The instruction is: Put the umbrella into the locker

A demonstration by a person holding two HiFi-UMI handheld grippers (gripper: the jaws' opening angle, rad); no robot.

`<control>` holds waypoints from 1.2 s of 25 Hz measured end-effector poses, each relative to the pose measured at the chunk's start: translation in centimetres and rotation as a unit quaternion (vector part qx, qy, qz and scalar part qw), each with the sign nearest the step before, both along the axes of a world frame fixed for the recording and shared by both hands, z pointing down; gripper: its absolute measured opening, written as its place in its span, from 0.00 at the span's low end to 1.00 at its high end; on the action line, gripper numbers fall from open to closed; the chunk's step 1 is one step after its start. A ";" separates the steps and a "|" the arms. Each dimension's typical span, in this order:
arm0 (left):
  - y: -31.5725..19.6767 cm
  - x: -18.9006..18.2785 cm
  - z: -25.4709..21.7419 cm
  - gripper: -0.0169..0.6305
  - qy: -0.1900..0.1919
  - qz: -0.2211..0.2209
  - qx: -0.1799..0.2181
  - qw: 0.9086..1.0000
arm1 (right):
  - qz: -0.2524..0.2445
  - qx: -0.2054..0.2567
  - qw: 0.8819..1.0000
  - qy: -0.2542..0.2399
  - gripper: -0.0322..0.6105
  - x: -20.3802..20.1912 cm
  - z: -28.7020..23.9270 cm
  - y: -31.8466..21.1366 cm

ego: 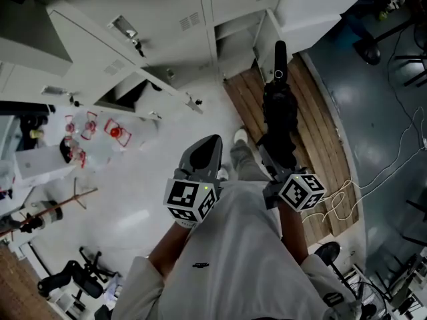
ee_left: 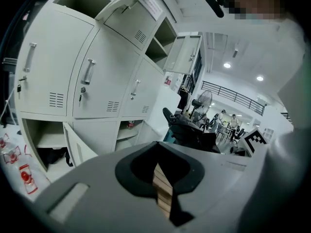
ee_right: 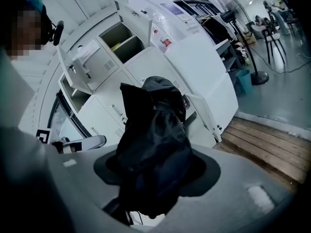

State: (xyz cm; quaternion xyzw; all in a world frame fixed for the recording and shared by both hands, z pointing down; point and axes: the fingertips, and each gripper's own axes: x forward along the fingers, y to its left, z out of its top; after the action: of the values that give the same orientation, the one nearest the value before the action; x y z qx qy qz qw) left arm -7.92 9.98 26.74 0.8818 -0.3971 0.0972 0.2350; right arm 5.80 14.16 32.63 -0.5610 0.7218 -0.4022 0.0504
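Observation:
A black folded umbrella (ego: 279, 105) sticks out ahead of my right gripper (ego: 276, 157), which is shut on its bunched fabric; its handle end points at the grey lockers (ego: 193, 19). In the right gripper view the umbrella (ee_right: 154, 135) fills the space between the jaws of the right gripper (ee_right: 156, 178) and hides the fingertips. An open locker compartment (ego: 235, 44) lies just beyond the umbrella's tip, its door (ego: 270, 49) swung out. My left gripper (ego: 211, 144) hangs beside it at the left, jaws together and empty. From the left gripper (ee_left: 163, 191) the umbrella (ee_left: 187, 130) shows at the right.
A wooden pallet (ego: 313, 132) lies on the floor under the umbrella. Clear plastic bags with red print (ego: 100, 131) sit on the white floor at the left. White cable (ego: 373, 179) loops over the dark floor at the right. Another locker door (ego: 170, 89) stands open.

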 end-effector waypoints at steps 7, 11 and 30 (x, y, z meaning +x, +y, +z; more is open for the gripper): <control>-4.9 1.7 -1.1 0.05 -0.006 -0.022 0.012 1.000 | -0.026 -0.004 1.000 -0.004 0.46 1.8 -0.1 -4.4; -7.4 2.3 -1.3 0.05 -0.008 -0.042 0.017 0.999 | -0.044 -0.008 0.999 -0.009 0.46 2.7 0.4 -6.6; -11.5 7.0 -0.3 0.05 -0.036 -0.071 0.008 0.997 | -0.097 -0.039 0.994 -0.032 0.46 5.8 3.6 -11.0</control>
State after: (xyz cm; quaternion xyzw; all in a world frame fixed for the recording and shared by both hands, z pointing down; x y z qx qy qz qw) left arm -0.91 -1.54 26.49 0.8493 -0.4674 0.1085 0.2202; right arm 11.65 3.18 36.23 -0.4763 0.7547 -0.4511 0.0120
